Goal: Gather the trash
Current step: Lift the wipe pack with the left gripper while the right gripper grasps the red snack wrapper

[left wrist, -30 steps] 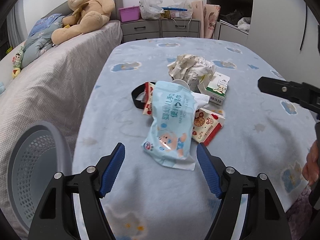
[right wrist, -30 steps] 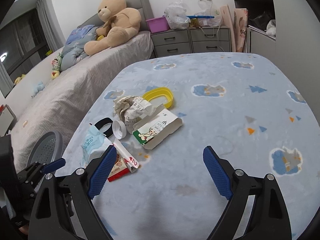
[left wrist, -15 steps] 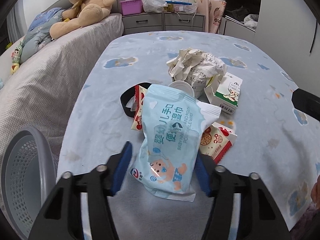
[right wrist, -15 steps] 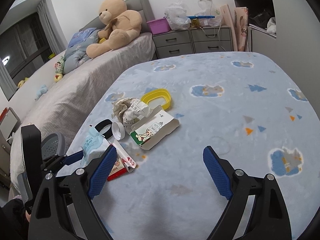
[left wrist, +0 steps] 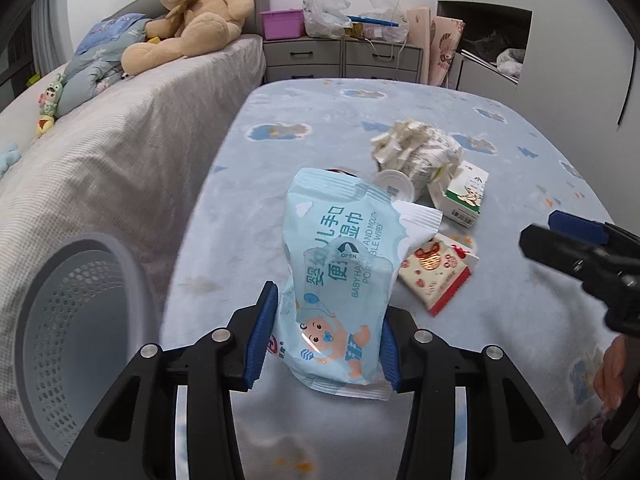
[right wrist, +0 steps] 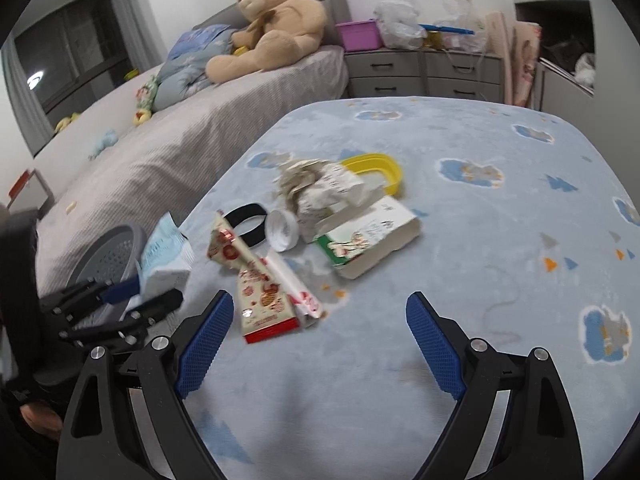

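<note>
My left gripper (left wrist: 324,332) is shut on a light blue baby wipes pack (left wrist: 340,268) and holds it lifted above the blue rug; the pack also shows in the right wrist view (right wrist: 164,252). A grey perforated waste basket (left wrist: 80,340) stands to its left. Left on the rug are a red and cream snack box (right wrist: 264,292), a crumpled paper ball (right wrist: 320,188), a green and white carton (right wrist: 368,236), a white cup (right wrist: 282,230), a black ring (right wrist: 246,224) and a yellow lid (right wrist: 376,170). My right gripper (right wrist: 316,344) is open and empty, just short of the snack box.
A grey-covered bed (left wrist: 120,152) with a teddy bear (left wrist: 192,12) runs along the left. Grey drawers (right wrist: 424,72) with bags on top stand at the back. The rug (right wrist: 500,240) stretches to the right. The basket also shows in the right wrist view (right wrist: 108,252).
My left gripper moved in, shut on the wipes pack and lifted it off the pile toward the left. The right gripper shifted a little left and nearer the snack box.
</note>
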{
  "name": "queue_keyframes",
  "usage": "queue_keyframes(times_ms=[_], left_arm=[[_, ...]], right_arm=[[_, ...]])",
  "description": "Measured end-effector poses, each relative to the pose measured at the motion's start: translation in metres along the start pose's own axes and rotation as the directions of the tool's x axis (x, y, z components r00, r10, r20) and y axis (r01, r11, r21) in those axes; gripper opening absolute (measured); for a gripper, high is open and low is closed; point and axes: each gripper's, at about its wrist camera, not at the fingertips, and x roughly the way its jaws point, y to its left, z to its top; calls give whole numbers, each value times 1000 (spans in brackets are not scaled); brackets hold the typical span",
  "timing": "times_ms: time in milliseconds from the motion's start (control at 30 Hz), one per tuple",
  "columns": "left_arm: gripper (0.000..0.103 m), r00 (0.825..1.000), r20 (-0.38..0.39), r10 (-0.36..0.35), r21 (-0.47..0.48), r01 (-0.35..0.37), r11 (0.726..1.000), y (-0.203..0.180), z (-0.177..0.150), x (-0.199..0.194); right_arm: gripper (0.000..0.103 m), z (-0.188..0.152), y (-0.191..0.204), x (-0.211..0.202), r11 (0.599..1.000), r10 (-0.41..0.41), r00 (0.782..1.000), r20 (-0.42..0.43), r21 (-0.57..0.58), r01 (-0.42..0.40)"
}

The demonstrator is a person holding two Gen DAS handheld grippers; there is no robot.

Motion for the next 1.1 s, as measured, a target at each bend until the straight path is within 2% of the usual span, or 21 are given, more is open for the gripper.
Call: queue_keyframes(times_ms=[267, 433, 567, 733, 933, 1000, 1100], left_arm=[[45, 995, 55, 81, -24, -80, 997, 44, 1, -24], [45, 995, 48, 87, -94, -82, 992, 60, -4, -17], [45, 995, 50, 88, -106, -83, 991, 65, -6, -18], [45, 996, 53, 75, -129, -68, 989, 73, -8, -22], [45, 996, 49, 72, -148, -64, 987, 81, -8, -23], [45, 996, 46, 72, -152, -64, 986, 82, -9, -23], [45, 996, 46, 73, -158, -65, 985, 84, -9, -24]], right_arm=[[86, 13, 45, 21, 993, -32, 999, 23, -114, 35], [82, 24, 62, 41, 984, -59, 998, 16, -167, 61], [74, 26, 74, 61, 972, -81, 997, -16, -222, 75], [70, 25, 83, 84, 952, -116, 992, -44, -288, 98], [43, 21, 87, 100, 942, -141, 987, -75, -316, 111], [26, 22, 87, 98, 944, -136, 989, -65, -311, 109], [13, 23, 86, 95, 951, -121, 991, -62, -294, 97]])
